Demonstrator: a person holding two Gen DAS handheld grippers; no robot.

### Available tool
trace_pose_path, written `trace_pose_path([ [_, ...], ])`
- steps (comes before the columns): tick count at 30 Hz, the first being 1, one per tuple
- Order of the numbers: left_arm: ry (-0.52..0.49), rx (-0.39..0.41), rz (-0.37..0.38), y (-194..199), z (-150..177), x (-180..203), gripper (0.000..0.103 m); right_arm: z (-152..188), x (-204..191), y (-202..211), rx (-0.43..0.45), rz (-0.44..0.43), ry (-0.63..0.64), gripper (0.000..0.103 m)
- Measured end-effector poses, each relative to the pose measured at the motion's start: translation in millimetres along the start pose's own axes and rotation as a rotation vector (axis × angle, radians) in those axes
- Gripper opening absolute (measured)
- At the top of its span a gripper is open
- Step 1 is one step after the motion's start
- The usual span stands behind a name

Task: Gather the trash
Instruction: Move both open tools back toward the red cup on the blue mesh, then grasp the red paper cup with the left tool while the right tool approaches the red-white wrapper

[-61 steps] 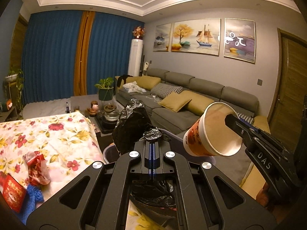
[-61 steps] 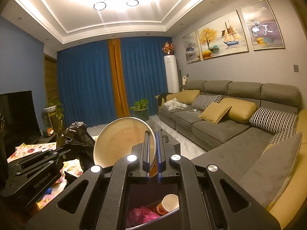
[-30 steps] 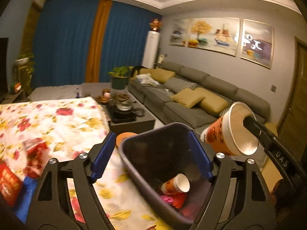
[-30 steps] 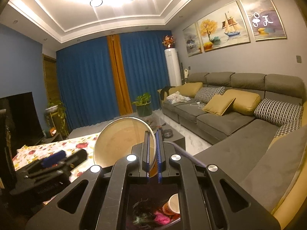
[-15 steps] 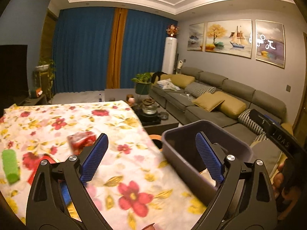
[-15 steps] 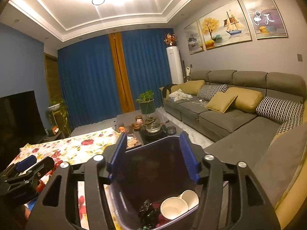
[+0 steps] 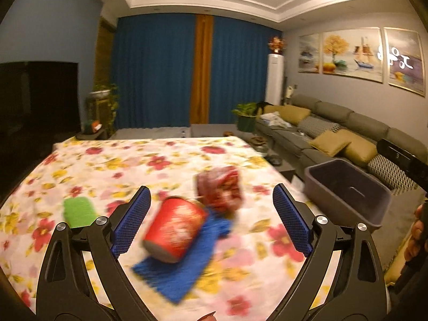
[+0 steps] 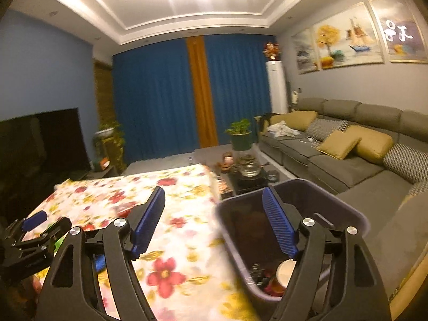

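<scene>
Floral tablecloth point(image 7: 149, 165) covers the table; trash lies on it, blurred. Left gripper point(image 7: 211, 219) hangs above the cloth with jaws spread wide and nothing between the blue pads point(image 7: 131, 222). Beneath it: a red cup point(image 7: 174, 230) on its side, resting on a blue cloth point(image 7: 182, 270). Just behind the cup, a crumpled red wrapper point(image 7: 219, 190); to the left, a green item point(image 7: 79, 211) — too blurred to identify.

Right gripper point(image 8: 214, 222) is also spread wide and empty, held over the near edge of the grey bin point(image 8: 345, 211). Bin sits beside the table on the sofa point(image 8: 347, 160) side. Inside, at the bottom, a paper cup point(image 8: 286, 270) showing its open mouth, plus dark and reddish scraps — not resolvable.

Left gripper also shows at the lower left of the right wrist view, over the cloth.
</scene>
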State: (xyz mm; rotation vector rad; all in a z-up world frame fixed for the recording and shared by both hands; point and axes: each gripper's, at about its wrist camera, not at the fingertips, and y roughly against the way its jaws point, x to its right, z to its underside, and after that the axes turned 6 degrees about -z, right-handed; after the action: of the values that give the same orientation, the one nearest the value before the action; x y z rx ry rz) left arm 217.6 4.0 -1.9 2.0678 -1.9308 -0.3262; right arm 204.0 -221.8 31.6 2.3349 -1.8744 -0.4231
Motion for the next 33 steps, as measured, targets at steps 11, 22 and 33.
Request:
trace_pose_path([
  [11, 0.047, -0.053, -0.014, -22, 15, -50, 0.091, 7, -63, -42, -0.038, -0.068, 0.05, 0.078],
  [22, 0.016, -0.202, 0.041, -70, 25, -44, 0.091, 13, -73, -72, -0.063, -0.073, 0.044, 0.078],
  [33, 0.036, -0.353, 0.107, -105, 34, -47, 0.066, 18, -76, -89, -0.098, -0.078, 0.049, 0.078],
])
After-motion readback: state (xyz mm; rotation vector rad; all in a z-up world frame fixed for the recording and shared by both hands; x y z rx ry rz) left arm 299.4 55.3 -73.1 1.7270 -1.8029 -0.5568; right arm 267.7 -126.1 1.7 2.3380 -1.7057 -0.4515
